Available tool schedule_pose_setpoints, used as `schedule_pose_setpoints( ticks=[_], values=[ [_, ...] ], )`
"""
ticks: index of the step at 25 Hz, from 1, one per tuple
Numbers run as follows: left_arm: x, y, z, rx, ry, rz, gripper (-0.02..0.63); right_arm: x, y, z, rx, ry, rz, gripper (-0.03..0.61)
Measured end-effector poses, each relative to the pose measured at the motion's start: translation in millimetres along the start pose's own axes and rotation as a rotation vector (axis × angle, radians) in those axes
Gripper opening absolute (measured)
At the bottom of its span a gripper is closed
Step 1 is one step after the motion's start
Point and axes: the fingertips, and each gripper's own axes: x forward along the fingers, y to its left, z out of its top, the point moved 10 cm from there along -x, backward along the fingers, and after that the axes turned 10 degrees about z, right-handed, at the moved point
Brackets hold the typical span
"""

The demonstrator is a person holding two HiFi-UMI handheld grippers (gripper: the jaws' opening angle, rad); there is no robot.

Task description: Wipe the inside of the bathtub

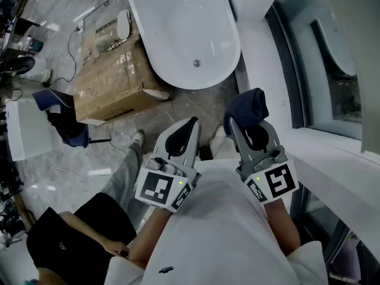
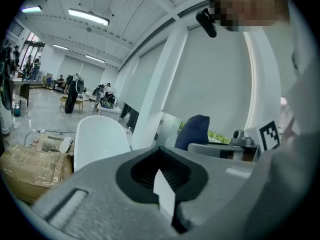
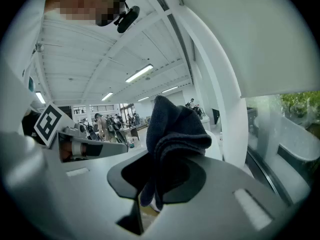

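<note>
Bathtub [image 1: 178,16]: white, oval, freestanding on the grey floor, upright, drain [image 1: 197,63] near the closer end.
Cloth [image 1: 248,107]: dark blue, bunched, pinched in the right tongs [image 1: 247,123], sticking out past the tips, apart from the bathtub.

No words or numbers legible; only black-and-white square code patterns on the cubes of the left gripper [image 1: 190,124] and right gripper [image 1: 248,123]; small dark logo [image 1: 166,270] on white shirt [image 1: 225,236], too tiny to read; cardboard box [image 1: 113,82] markings unreadable.

White T-shirt [image 1: 225,230]; grey left tool [image 1: 191,123], right tool [image 1: 236,124]; black-white marker cubes [image 1: 161,189], green lights.
</note>
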Motion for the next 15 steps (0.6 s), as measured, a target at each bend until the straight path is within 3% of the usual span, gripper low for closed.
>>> schedule_pose_setpoints(
  ticks=[8,15],
  values=[
    [-28.9,0.5,-4.2,-0.013,-0.016,0.036,-0.002,-12.3,19.9,2.2,-0.025,-0.003,0.036,0.057],
    [-27.1,-6.6,-7.2,-0.007,-0.012,0.058,-0.002,-22.2,5.4,4.6,-0.022,-0.018,0.069,0.058]
  ],
)
